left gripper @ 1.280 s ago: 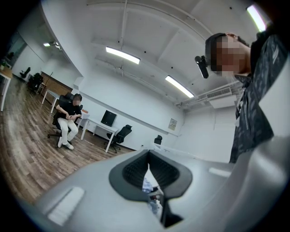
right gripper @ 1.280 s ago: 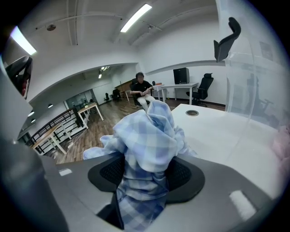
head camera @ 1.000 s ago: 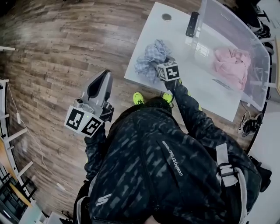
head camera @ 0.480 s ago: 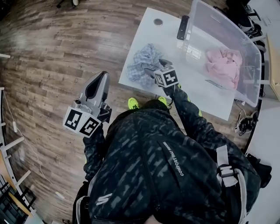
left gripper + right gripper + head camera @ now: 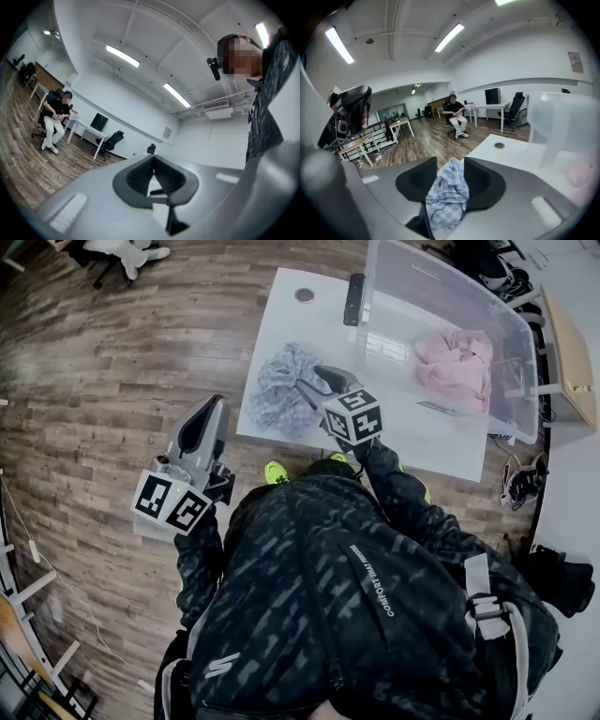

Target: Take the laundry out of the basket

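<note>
A blue checked cloth [image 5: 277,390] lies bunched near the left edge of the white table [image 5: 281,310]. My right gripper [image 5: 314,382] hovers just above its right side, pointing down at it. In the right gripper view the cloth [image 5: 449,187] fills the gap between the jaws of that gripper [image 5: 450,169]; they have just been closing but stand apart, and the cloth is not lifted. A pink garment [image 5: 455,367] stays inside the clear plastic basket [image 5: 394,296] at the back right. My left gripper [image 5: 208,411] is shut and empty over the floor, left of the table, also visible as the left gripper [image 5: 153,161].
A black oblong object [image 5: 354,298] and a round cable hole [image 5: 304,294] are on the table by the basket. A seated person [image 5: 457,115] and desks with chairs stand across the wooden floor. A shelf frame [image 5: 370,140] is at the left.
My right gripper has risen off the blue cloth, which stays on the table. The left gripper has shifted slightly. The head view has swung, so the table sits further left and higher.
</note>
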Demonstrator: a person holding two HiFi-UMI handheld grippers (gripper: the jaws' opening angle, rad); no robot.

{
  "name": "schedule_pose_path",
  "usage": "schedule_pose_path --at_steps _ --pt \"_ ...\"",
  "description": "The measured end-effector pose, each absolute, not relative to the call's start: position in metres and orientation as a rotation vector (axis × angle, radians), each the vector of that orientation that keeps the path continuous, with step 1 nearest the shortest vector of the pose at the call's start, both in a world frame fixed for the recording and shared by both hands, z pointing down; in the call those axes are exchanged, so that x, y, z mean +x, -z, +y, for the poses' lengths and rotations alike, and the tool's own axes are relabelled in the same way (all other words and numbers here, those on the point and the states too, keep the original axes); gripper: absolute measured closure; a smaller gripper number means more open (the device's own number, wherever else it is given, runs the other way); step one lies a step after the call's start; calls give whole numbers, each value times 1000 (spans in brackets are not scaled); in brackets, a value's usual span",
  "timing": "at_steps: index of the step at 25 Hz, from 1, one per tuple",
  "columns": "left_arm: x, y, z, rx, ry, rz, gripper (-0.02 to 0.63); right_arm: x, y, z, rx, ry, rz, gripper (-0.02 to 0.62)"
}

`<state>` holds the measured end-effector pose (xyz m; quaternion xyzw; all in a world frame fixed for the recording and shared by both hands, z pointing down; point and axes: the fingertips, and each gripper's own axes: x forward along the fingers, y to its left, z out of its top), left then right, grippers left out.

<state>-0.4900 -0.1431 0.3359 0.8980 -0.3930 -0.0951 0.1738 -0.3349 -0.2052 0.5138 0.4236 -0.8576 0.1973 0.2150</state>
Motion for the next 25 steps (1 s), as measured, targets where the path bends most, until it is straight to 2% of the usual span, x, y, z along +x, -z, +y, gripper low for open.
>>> schedule_pose_path --at_steps 2,3,4,14,25 --pt "-482 -332 -146 2571 260 -1077 595 -338 -493 -204 1179 -535 -2432 533" --pt "-478 -330 -147 2583 256 -1065 595 -340 -482 -202 1174 -522 -2458 582" --pt "-475 -328 -149 2595 251 -1059 596 -342 -471 -201 1167 -507 -2487 595" --pt "-446 -324 -169 2587 295 -888 598 -336 -378 -182 1054 -478 -2778 597" --pt "-375 -337 -182 2597 202 -827 598 -255 -361 -178 1201 -463 -2773 597"
